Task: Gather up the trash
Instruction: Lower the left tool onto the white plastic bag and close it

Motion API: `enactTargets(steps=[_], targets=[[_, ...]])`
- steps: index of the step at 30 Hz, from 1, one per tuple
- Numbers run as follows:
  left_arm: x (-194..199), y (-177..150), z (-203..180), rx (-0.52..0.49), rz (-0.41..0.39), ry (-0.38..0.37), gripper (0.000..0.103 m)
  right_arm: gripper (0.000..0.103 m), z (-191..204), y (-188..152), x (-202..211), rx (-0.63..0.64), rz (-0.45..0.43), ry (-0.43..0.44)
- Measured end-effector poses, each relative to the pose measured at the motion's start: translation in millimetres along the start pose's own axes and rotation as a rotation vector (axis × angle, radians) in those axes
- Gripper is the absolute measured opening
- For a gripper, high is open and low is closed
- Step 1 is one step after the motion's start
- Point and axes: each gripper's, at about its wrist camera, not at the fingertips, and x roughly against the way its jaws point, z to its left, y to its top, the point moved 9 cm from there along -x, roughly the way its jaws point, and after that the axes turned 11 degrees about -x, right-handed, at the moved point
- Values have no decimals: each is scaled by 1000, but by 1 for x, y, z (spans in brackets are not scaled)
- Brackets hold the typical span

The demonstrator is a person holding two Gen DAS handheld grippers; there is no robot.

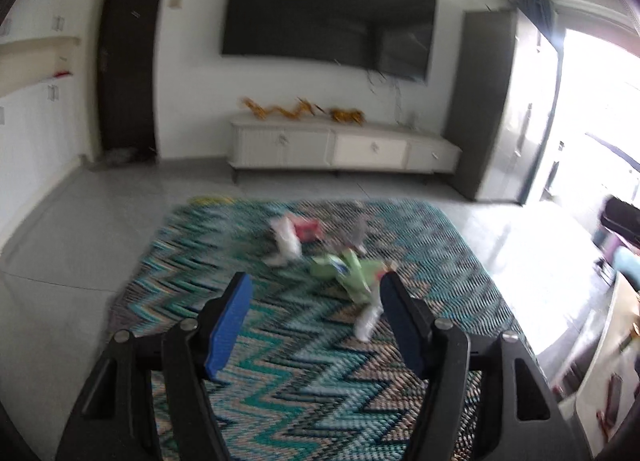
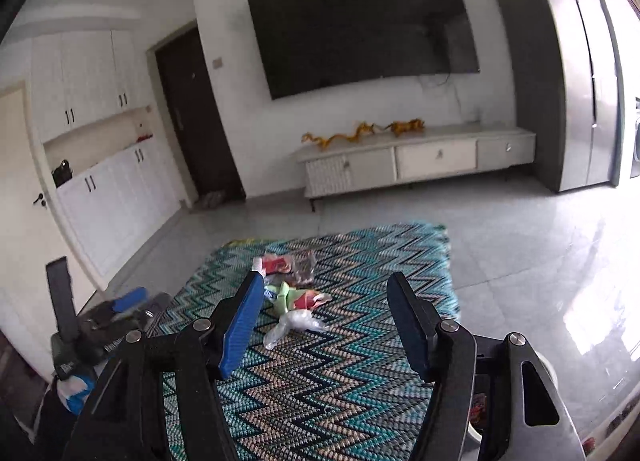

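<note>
Sadly, blur hides all print on the wrappers [image 2: 294, 293] — unreadable.

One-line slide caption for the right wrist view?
Open right gripper approaching scattered trash, a clear plastic wrapper nearest, on a zigzag rug; left gripper visible at frame left.

Daylight floods in right of wall-mounted TV [image 1: 328, 13], blowing out doorway [image 1: 596, 113] to pure white in left wrist view. Glare sheets across floor tiles [image 2: 560, 261] below and right of TV. Left wrist view motion-blurred throughout; rug [image 1: 280, 341] below TV smeared. Right wrist view sharper. Fisheye bends walls; corners vignette black.
</note>
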Motion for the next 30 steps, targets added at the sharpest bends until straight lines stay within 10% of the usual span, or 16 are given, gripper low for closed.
enactTargets(steps=[15,20,30], targets=[[-151,-43,-64,-73,228,-211,58,63,-36,-46,-173,-56,260,43],[-176,-58,-69,-54,293,-241,21,63,-31,-62,-214,-29,324,80],[-160,-69,-1,109,274,-93,7,66,-7,-85,-271,82,391,175]])
